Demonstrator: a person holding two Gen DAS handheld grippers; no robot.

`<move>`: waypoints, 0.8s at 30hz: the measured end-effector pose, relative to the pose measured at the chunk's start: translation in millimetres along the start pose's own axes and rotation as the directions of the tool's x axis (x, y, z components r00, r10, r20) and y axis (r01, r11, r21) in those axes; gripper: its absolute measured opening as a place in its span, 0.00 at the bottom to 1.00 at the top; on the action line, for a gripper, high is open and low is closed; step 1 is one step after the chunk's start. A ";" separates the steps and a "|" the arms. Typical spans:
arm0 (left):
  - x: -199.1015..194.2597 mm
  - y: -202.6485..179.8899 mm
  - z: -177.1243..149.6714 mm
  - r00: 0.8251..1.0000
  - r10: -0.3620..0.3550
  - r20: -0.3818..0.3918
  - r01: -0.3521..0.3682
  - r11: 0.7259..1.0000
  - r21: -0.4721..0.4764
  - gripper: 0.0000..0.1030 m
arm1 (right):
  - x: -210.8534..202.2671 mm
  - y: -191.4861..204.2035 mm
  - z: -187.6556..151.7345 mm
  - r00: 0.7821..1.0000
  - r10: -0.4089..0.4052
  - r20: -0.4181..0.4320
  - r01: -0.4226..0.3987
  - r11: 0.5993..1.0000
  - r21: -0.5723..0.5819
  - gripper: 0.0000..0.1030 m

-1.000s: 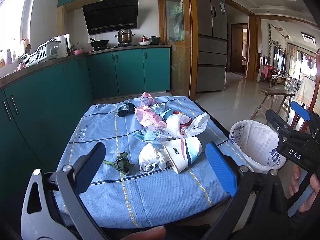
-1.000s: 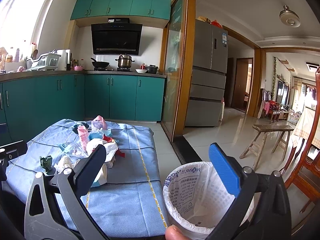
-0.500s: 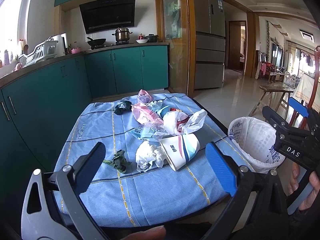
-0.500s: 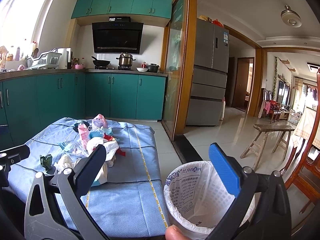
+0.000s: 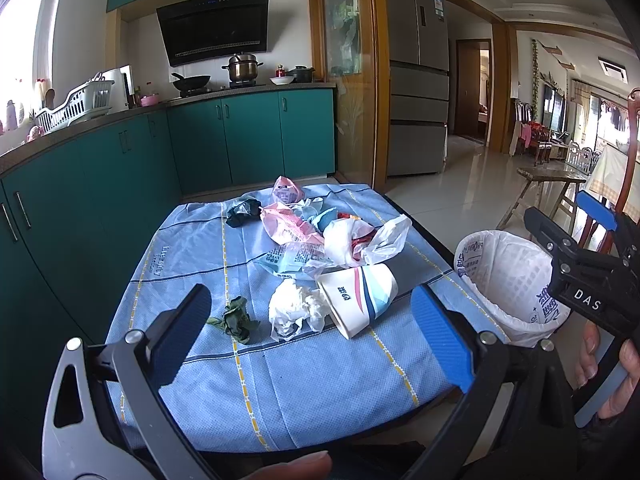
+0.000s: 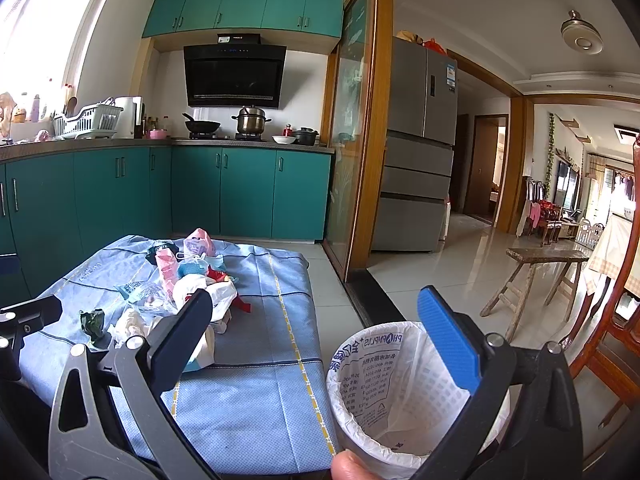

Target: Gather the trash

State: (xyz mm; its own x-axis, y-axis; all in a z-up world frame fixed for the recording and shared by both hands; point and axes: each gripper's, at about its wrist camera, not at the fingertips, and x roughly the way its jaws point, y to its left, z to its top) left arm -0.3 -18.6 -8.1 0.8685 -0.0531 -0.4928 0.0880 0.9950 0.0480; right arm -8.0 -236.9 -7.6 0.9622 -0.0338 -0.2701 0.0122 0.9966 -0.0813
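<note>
A heap of trash lies on the blue-clothed table (image 5: pixel 192 248): a tipped paper cup (image 5: pixel 358 298), a crumpled white tissue (image 5: pixel 290 312), a green leaf scrap (image 5: pixel 236 322), a pink wrapper (image 5: pixel 286 226), a white plastic bag (image 5: pixel 372 240) and a dark wad (image 5: pixel 242 212). My left gripper (image 5: pixel 310 300) hovers open over the table's near edge, short of the cup and tissue. My right gripper (image 6: pixel 316 300) is open above the gap between the table and the white-lined bin (image 6: pixel 400 380), holding nothing. The same heap (image 6: pixel 192 284) shows in the right wrist view at left.
The bin (image 5: pixel 508 280) stands on the floor off the table's right edge. Teal cabinets (image 5: pixel 120 168) run along the left and back. A wooden stool (image 6: pixel 536 272) and a red chair (image 6: pixel 612 340) stand to the right, with open tile floor (image 6: pixel 424 272) beyond.
The trash sits slightly higher and further off in the left wrist view, so that gripper has drifted back a little. The right wrist view has barely shifted. Both stay open.
</note>
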 end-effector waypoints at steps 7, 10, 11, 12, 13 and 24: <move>-0.3 -0.4 -0.3 1.000 0.002 -0.001 -0.002 1.000 0.002 0.97 | -0.4 -1.6 -2.1 1.000 -0.005 0.001 0.005 1.000 0.004 0.97; -0.1 -0.5 -0.3 1.000 -0.001 -0.003 0.001 1.000 0.002 0.97 | -0.1 -1.9 -3.3 1.000 -0.005 -0.001 0.005 1.000 0.006 0.97; -0.1 -0.8 -0.6 1.000 -0.001 -0.004 0.001 1.000 0.002 0.97 | 0.1 -1.5 -3.5 1.000 -0.005 -0.001 0.005 1.000 0.006 0.97; 0.0 -1.4 -1.0 1.000 -0.001 -0.005 0.001 1.000 0.003 0.97 | 0.1 -1.7 -3.5 1.000 -0.007 -0.001 0.007 1.000 0.004 0.97; 0.2 -1.8 -1.0 1.000 -0.001 -0.006 0.001 1.000 0.004 0.97 | 0.0 -2.1 -3.6 1.000 -0.006 -0.001 0.006 1.000 0.004 0.97; 2.3 -3.8 -2.4 1.000 -0.002 -0.011 0.002 1.000 0.009 0.97 | 0.7 -1.0 -7.5 1.000 0.001 -0.004 -0.001 1.000 0.002 0.97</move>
State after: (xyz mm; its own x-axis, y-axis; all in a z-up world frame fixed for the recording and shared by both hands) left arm 0.2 -22.3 -11.5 0.8627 -0.0540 -0.5028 0.0941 0.9941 0.0547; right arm -9.3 -238.5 -14.9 0.9611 -0.0327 -0.2741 0.0113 0.9968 -0.0791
